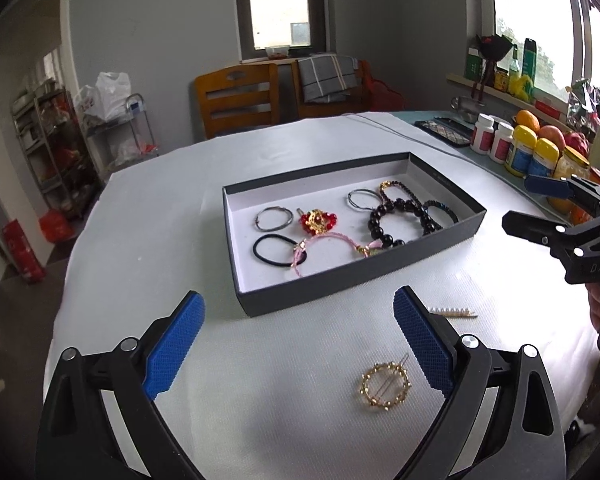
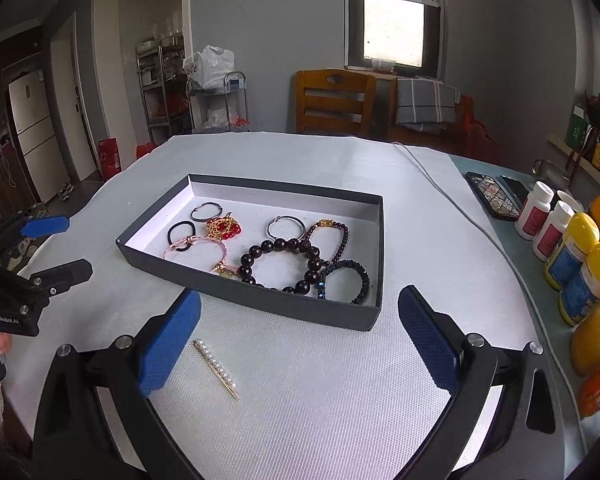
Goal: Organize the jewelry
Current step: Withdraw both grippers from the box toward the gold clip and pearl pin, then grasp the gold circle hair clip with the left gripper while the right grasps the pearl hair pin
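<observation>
Tray (image 1: 356,280) on table (image 1: 148,240): bracelets, hair ties inside | pearl clip (image 2: 216,368), gold ring clip (image 1: 385,387) outside, on cloth | left gripper (image 1: 300,340) jaws apart, empty | right gripper (image 2: 300,344) jaws apart, empty

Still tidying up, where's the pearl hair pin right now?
The pearl hair pin lies on the white tablecloth outside the box, just by the right claw's left finger.

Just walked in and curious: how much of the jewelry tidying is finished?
Most looks done: bracelets, hair ties and a red brooch already lie in the box. Nothing is in hand: the left gripper and right gripper are both open and hold nothing. Left on the table, outside the box: a pearl hair clip and a gold ring-shaped clip.
</observation>
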The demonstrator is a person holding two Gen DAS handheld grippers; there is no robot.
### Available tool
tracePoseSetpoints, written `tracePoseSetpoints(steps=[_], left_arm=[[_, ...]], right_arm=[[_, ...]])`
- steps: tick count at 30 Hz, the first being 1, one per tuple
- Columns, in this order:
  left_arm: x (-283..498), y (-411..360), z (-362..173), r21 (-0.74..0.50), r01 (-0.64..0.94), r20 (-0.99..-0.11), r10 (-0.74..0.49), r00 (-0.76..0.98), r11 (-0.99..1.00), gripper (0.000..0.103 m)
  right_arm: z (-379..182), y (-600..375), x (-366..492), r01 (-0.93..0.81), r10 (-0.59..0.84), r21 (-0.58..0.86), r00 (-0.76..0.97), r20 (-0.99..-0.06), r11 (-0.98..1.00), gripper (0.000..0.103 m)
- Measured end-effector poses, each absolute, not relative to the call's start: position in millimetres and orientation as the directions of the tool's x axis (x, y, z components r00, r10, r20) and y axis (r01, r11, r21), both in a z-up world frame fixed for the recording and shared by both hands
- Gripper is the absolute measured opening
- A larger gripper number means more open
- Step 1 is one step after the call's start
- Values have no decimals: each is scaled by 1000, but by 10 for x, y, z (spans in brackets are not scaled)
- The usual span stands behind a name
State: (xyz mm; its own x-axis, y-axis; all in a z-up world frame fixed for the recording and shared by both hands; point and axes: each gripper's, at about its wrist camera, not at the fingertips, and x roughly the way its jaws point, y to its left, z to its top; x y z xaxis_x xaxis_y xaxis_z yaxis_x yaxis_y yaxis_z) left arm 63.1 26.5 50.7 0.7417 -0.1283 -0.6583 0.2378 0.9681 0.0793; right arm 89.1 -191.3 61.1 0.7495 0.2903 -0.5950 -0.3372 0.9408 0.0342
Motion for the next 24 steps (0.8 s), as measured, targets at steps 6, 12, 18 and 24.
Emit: tracePoseSetpoints(steps=[6,12,18,24], left_arm=[[460,156,263,154,295,-697,-108,709,943,97],[413,81,34,85,353,-747,-175,641,932,97],[404,-81,-80,76,399,-762,-205,615,914,97],[412,-157,-137,94,409,-765,-197,613,908,94]], right_arm=[[436,-1885,742,-375,309,30,712,-631,926,97],[284,-1823,623,-417,329,26,677,-658,909,97],[116,-1760,619,-446,334,17,643,-690,895,97],[30,-1678,634,-466,348,22,626,-698,884,92]])
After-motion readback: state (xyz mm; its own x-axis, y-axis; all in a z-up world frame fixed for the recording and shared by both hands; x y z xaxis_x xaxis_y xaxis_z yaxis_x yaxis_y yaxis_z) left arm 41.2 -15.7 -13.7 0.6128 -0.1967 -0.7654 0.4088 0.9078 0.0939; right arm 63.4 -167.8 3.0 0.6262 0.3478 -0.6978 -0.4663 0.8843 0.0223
